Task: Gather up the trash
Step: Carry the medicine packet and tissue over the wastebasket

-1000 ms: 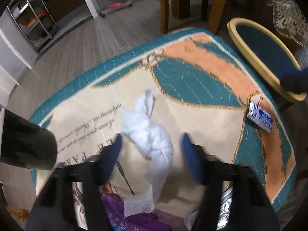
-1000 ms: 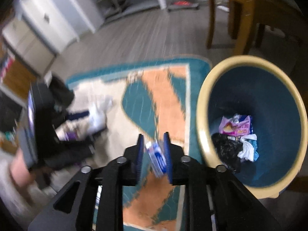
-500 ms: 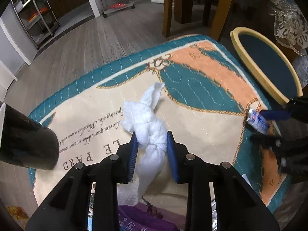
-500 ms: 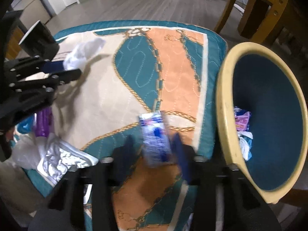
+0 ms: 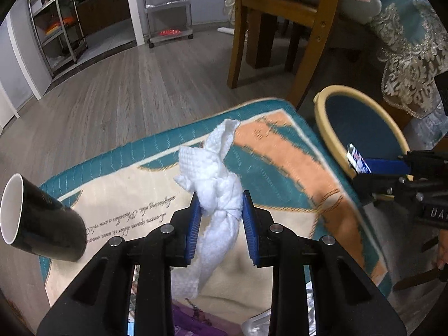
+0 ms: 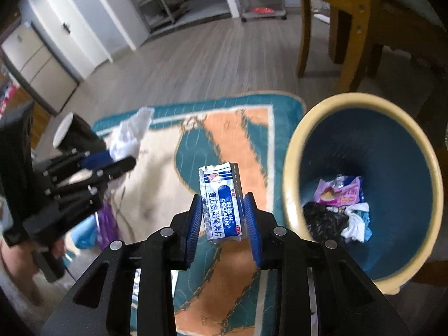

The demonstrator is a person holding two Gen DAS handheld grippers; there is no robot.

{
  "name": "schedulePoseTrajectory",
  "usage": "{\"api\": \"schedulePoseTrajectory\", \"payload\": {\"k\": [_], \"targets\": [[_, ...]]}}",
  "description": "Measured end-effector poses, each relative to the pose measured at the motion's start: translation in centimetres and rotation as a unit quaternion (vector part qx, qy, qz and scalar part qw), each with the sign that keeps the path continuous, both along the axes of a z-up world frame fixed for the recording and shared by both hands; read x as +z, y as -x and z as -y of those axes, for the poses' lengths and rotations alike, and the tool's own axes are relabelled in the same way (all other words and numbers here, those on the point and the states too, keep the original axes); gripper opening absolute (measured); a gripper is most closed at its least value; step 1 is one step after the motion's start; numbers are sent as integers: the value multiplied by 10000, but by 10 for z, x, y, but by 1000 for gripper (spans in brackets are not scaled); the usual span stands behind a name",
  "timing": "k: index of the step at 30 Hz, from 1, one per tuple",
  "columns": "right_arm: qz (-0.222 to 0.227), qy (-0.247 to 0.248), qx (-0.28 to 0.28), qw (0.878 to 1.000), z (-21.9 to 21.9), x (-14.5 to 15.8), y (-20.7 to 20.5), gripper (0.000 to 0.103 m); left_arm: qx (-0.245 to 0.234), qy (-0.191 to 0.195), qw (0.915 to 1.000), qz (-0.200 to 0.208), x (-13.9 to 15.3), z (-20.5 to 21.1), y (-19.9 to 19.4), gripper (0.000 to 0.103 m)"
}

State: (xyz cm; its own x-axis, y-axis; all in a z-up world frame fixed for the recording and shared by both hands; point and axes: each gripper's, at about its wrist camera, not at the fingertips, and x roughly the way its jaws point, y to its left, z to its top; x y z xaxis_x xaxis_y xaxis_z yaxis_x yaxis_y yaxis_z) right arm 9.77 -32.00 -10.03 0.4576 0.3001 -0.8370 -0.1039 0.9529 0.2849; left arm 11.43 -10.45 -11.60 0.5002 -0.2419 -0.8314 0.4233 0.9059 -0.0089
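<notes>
My left gripper is shut on a crumpled white tissue and holds it above the patterned mat. My right gripper is shut on a blue and white medicine packet, lifted above the mat just left of the bin. The bin is blue inside with a cream rim and holds several pieces of trash. In the left wrist view the bin is at the right, with the right gripper and the packet at its rim. The left gripper with the tissue shows at the left of the right wrist view.
A black cup with a white inside lies on its side at the mat's left edge. Purple and silver wrappers lie at the mat's near edge. A wooden chair and a lace cloth stand beyond the bin. Metal racks stand far back.
My left gripper closed on the tissue and lifted it off the mat. My right gripper closed on the packet and raised it beside the bin.
</notes>
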Motion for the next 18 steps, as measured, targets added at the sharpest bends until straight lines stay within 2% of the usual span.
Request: {"api": "schedulePoseTrajectory", "payload": {"k": [7, 11, 18], "targets": [[382, -96, -466, 9981, 35, 32, 4, 32, -262, 205, 9993, 197, 22, 33, 5, 28], [557, -6, -864, 9947, 67, 43, 10, 32, -509, 306, 9978, 307, 30, 66, 12, 28], [558, 121, -1422, 9882, 120, 42, 24, 32, -1018, 439, 9931, 391, 37, 127, 31, 28]]}}
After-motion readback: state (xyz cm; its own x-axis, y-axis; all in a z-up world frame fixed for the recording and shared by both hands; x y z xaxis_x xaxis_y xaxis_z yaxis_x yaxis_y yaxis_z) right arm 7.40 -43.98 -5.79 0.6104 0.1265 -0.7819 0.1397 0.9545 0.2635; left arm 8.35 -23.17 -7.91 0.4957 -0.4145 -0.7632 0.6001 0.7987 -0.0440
